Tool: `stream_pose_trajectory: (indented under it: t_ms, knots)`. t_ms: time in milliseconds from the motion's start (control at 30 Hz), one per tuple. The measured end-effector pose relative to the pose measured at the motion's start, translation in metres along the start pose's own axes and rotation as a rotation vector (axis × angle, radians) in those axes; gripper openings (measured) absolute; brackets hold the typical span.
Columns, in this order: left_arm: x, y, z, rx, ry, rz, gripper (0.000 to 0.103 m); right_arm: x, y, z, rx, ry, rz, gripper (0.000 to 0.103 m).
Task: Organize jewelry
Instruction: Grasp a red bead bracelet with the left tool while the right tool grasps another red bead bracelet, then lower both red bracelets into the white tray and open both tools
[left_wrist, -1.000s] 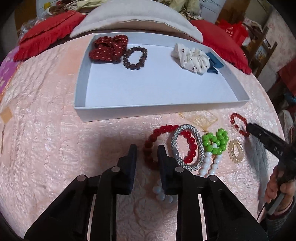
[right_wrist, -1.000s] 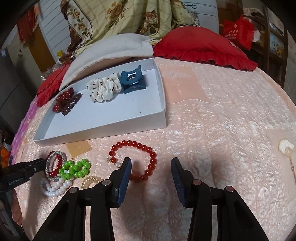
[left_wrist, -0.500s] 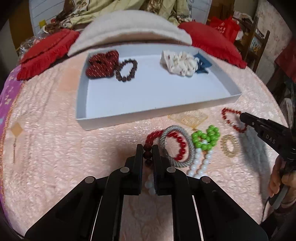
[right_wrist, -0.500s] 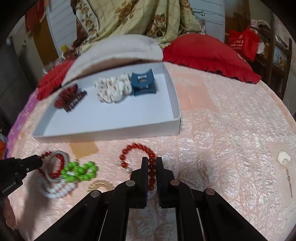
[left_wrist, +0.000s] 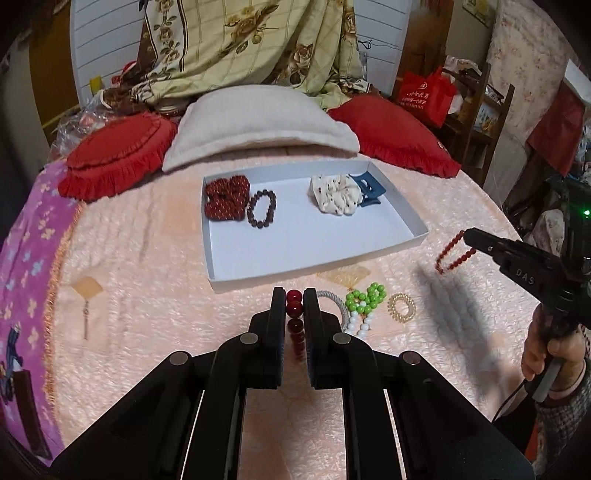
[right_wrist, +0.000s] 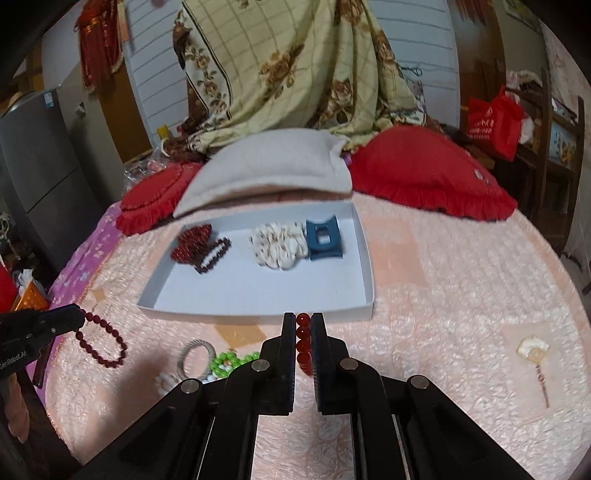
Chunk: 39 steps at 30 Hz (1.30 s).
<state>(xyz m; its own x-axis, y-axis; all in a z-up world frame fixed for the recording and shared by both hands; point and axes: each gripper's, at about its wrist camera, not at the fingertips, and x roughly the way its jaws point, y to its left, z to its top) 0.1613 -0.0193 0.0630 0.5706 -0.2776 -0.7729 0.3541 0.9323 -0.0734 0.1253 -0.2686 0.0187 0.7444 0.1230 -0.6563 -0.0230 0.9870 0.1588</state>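
Left gripper (left_wrist: 295, 301) is clamped on a dark red bead bracelet (left_wrist: 294, 308), which hangs clear of the pink bedspread (left_wrist: 147, 314); right gripper (right_wrist: 303, 328) is likewise closed on a brighter red bead bracelet (right_wrist: 303, 341), also lifted. The white tray (left_wrist: 417, 230) ahead holds a red dotted scrunchie (left_wrist: 226, 197), a brown bead bracelet (left_wrist: 261, 208), a cream scrunchie (left_wrist: 334, 194) and a blue hair claw (left_wrist: 368, 189). A silver bangle (left_wrist: 332, 297), green beads (left_wrist: 365, 295), white beads (left_wrist: 360, 325) and a gold coil tie (left_wrist: 401, 307) lie on the bedspread just beside the left gripper.
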Motion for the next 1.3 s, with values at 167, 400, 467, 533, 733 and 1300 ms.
stream_pose_trajectory:
  t_ms: [167,400,467,533,733,1300]
  knots:
    - [0.006,-0.001,0.016,0.037,0.006,0.048,0.008,-0.005,0.009,0.020,-0.041,-0.013,-0.014,0.007]
    - [0.050,-0.003,0.046,0.070,0.038,0.081,0.008,0.026,0.017,0.045,-0.083,0.018,-0.070,0.007]
    - [0.062,-0.002,0.053,0.058,0.044,0.074,0.008,0.040,0.020,0.050,-0.083,0.035,-0.072,0.007]
    - [0.080,0.004,0.061,0.027,0.058,0.056,0.008,0.055,0.025,0.055,-0.075,0.057,-0.060,0.007]
    - [0.134,0.041,0.063,-0.076,0.144,0.071,0.008,0.113,0.059,0.067,-0.059,0.144,0.028,0.007]
    - [0.144,0.094,0.044,-0.191,0.138,0.051,0.010,0.197,0.065,0.042,-0.015,0.300,0.083,0.007]
